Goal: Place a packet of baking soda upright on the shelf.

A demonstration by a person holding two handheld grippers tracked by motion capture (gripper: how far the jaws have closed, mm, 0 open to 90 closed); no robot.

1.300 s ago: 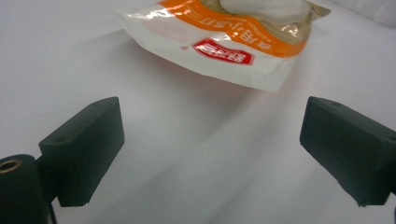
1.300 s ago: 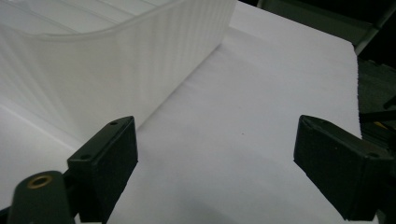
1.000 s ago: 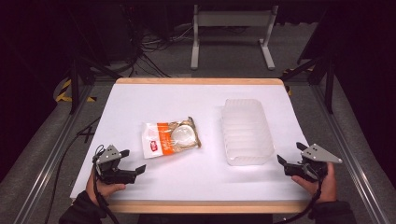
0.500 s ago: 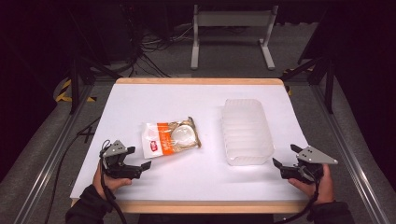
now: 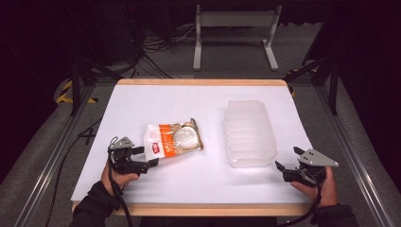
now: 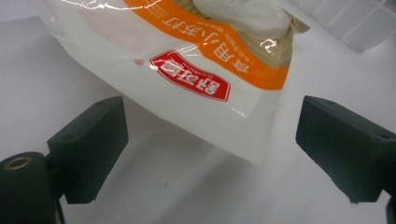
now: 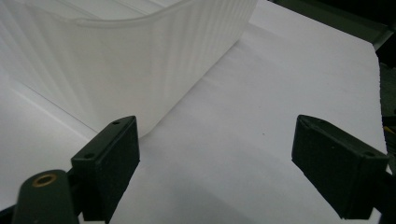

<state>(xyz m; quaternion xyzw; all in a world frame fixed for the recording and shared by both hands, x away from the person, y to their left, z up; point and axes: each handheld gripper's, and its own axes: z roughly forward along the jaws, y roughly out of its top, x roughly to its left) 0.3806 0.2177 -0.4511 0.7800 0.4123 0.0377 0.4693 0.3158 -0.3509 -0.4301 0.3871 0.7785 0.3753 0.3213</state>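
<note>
Far left we see the left gripper [image 5: 144, 158] low over the white table [image 5: 189, 189], held by a hand [image 5: 116, 178] coming in from the bottom edge. Its fingers [image 6: 88, 149] are spread wide and hold nothing. Just beyond them lies the food packet [image 5: 172, 142], flat on the table, left of centre; its white bottom corner [image 6: 243, 140] sits between the two fingers in the left gripper view, not touching either as far as we can tell. Packet has an orange band and a red label.

Right of centre stands the clear plastic container [image 5: 249, 132], ribbed and translucent, apart from the packet.

Far right we see the right gripper [image 5: 287, 159] near the container's front right corner, the right hand [image 5: 318, 185] behind it. Fingers [image 7: 112, 163] wide apart, empty; the container wall [image 7: 140, 70] is just ahead of the left finger, with bare table between the two.
</note>
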